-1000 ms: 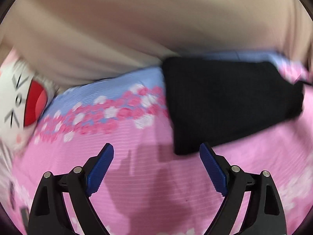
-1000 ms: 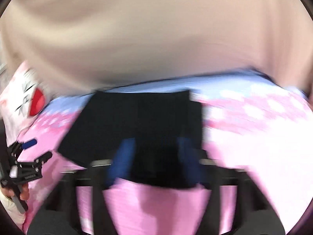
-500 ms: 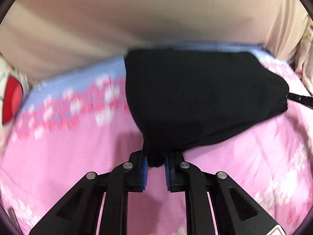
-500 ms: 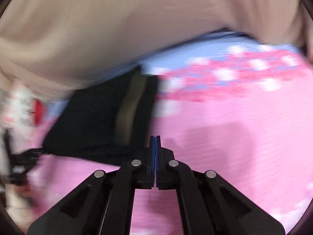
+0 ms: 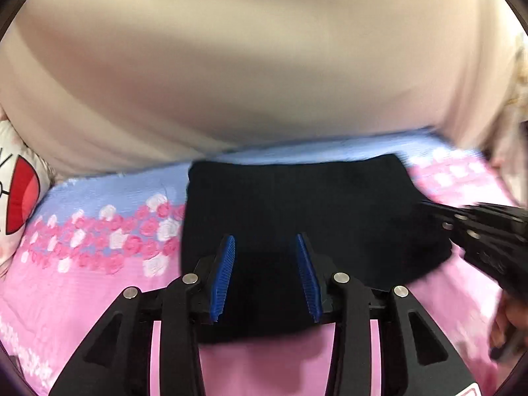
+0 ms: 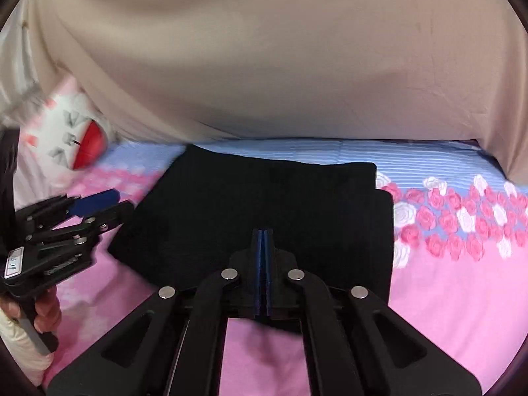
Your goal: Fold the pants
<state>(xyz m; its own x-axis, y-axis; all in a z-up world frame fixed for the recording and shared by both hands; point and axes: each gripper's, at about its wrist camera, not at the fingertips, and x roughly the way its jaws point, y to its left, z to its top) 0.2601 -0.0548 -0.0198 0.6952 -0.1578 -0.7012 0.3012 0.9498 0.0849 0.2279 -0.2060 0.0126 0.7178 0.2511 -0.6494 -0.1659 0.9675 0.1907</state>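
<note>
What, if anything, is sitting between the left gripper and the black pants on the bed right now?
Nothing visible. The left gripper hangs directly over the near edge of the black pants, its jaws having just opened with only pants fabric showing between them. The right gripper is shut over the pants too.

The left gripper (image 5: 265, 275) was wide apart a second ago, then pinched the near corner of the black pants (image 5: 297, 217); its jaws have just been opening, and the blue pads (image 5: 224, 277) now stand clear of the cloth beneath them. The right gripper (image 6: 263, 272) went from wide to fully closed, with nothing visibly between its fingertips. The pants, lifted and stretched before, now lie folded flat on the pink bedsheet (image 6: 462, 297).
</note>
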